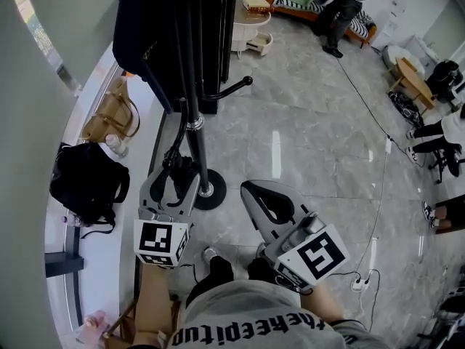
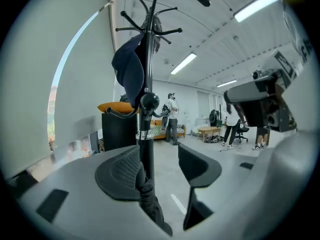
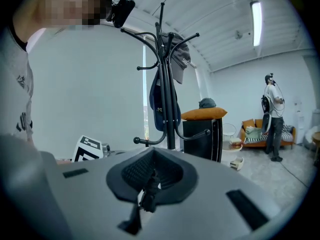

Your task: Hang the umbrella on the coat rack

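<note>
**A:** Where is the umbrella, and what has hold of it?

**B:** The umbrella (image 2: 145,156) stands upright inside the left gripper (image 2: 159,156), knob end up. In the head view it is at 12 o'clock from that gripper's marker cube. The fingers (image 2: 119,173) are spread. The shaft leans on one ribbed pad, and bare floor shows between it and the other finger, so nothing pinches it. I cannot tell what bears its weight.

**A:** How will it handle?

**B:** Light, I judge. The round shaft under the silver ring looks stiff and smooth. The folded cloth lower down is soft and probably slippery, so a grip there would squash and slide. Better to close squarely across the stiff shaft just below the ring.

**A:** And the rack?

**B:** The coat rack (image 1: 216,199) has its base just beside the left gripper, at 3 o'clock. A ball-tipped lower hook (image 1: 229,89) juts toward 2 o'clock. The right gripper (image 3: 151,171) is at 4 o'clock of the base, with its fingers pressed together. A dark scrap (image 3: 146,196) sits at the seam, and I cannot say what it is.
</note>
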Action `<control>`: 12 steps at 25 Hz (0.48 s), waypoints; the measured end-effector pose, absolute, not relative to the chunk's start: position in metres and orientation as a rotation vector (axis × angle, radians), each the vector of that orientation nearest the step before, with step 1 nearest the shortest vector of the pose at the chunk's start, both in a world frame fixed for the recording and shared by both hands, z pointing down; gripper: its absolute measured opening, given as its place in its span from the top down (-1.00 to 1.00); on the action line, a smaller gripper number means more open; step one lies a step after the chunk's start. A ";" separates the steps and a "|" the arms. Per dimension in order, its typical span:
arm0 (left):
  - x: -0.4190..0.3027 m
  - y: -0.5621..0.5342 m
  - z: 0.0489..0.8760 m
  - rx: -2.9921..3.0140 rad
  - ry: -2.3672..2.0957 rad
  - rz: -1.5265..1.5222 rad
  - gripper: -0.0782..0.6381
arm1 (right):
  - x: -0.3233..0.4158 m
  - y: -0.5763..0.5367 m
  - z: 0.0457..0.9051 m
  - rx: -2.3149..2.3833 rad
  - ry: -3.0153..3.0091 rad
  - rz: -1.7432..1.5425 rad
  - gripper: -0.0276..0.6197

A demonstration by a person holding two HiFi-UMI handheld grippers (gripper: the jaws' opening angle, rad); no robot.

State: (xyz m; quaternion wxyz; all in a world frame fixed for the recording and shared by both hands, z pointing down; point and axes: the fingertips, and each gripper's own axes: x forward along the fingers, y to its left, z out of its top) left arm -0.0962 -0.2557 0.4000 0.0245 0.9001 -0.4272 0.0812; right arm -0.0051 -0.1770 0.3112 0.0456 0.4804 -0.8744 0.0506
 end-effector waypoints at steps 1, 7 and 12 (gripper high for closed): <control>-0.097 -0.255 0.400 2.782 -1.329 0.258 0.08 | -0.004 -0.177 0.313 1.461 -2.657 0.162 0.88; -0.105 -0.252 0.389 2.763 -1.414 0.256 0.28 | -0.006 -0.175 0.308 1.430 -2.678 0.156 0.88; -0.113 -0.243 0.382 2.740 -1.492 0.260 0.53 | -0.012 -0.171 0.303 1.385 -2.724 0.135 0.88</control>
